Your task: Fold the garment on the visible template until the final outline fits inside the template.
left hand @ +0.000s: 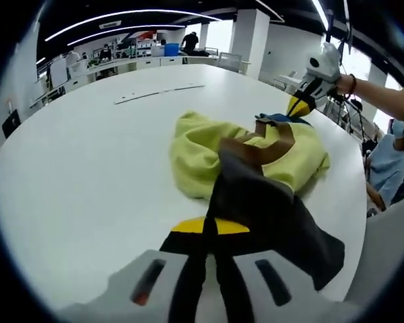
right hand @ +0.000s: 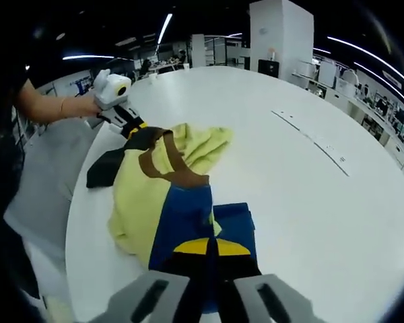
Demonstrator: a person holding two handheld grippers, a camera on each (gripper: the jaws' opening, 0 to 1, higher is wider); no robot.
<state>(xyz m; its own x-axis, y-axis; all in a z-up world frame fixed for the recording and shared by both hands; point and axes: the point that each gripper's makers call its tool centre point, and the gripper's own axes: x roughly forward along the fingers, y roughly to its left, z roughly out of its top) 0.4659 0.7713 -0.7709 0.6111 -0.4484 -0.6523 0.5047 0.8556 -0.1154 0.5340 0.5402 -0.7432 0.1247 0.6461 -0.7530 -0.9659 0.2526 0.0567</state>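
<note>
1. Garment (left hand: 256, 161): a yellow-green piece with brown, dark grey and blue panels, lying crumpled on the white table (left hand: 87, 175), stretched between the two grippers.
2. In the left gripper view, the left gripper (left hand: 210, 237) has its jaws drawn together on the dark grey part of the garment; the cloth runs straight up from between the yellow-tipped jaws and spreads to their right, while the yellow-green bulk lies ahead of them.
3. Beyond that bulk, up and to the right of the jaws, the right gripper (left hand: 297, 106) meets the blue edge of the garment, held by a person's hand (left hand: 342, 84).
4. In the right gripper view, the right gripper (right hand: 211, 247) is clamped on the blue panel (right hand: 188, 222), which rises directly ahead of its jaws.
5. Further ahead and to the left, the left gripper (right hand: 136, 128) touches the dark end of the garment.
6. A thin marked line (right hand: 310, 138) runs across the table well to the right of those jaws, apart from the garment.
</note>
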